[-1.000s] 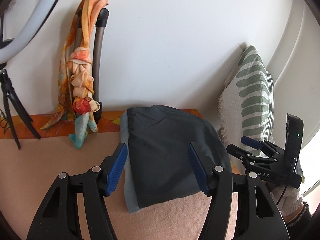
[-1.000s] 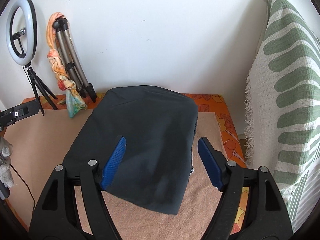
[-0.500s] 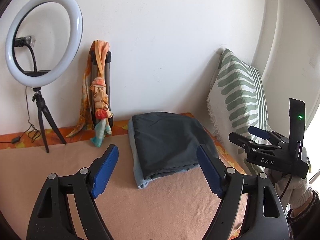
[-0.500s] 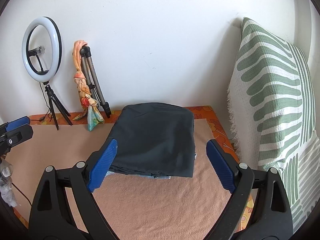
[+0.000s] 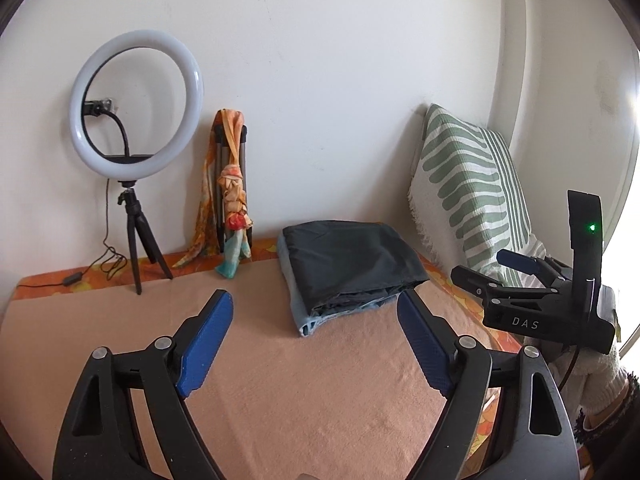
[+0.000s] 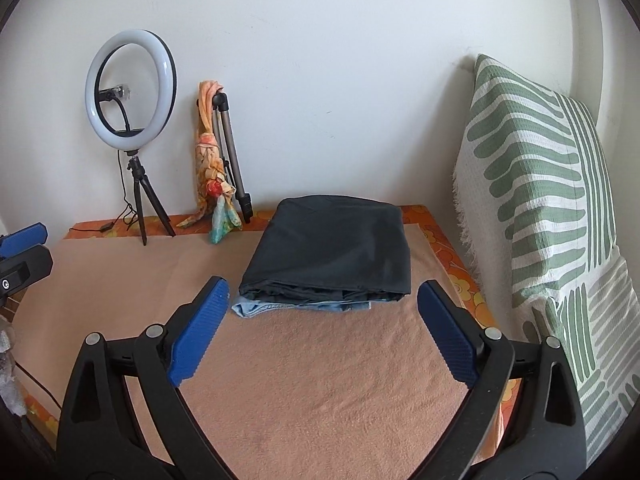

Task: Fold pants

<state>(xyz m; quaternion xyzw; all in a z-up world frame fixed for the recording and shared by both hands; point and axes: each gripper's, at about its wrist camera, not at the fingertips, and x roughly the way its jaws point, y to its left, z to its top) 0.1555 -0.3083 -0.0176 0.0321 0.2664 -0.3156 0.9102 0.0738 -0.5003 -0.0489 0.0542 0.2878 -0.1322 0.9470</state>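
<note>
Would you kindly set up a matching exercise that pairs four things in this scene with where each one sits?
Things:
1. dark folded pants
2. ring light
3. patterned scarf
4. green striped cushion

Places:
A. draped on the folded tripod against the wall
B. upright along the right edge of the surface
C. on a small tripod stand at the back left
D. on top of a light blue garment

Pairs: 1-D, 2-C, 3-A, 4-B

Folded pants (image 6: 328, 252) lie on the blanket (image 6: 320, 380), pillow (image 6: 540, 200) right (ring light (image 6: 130, 88) probably behind-left).
</note>
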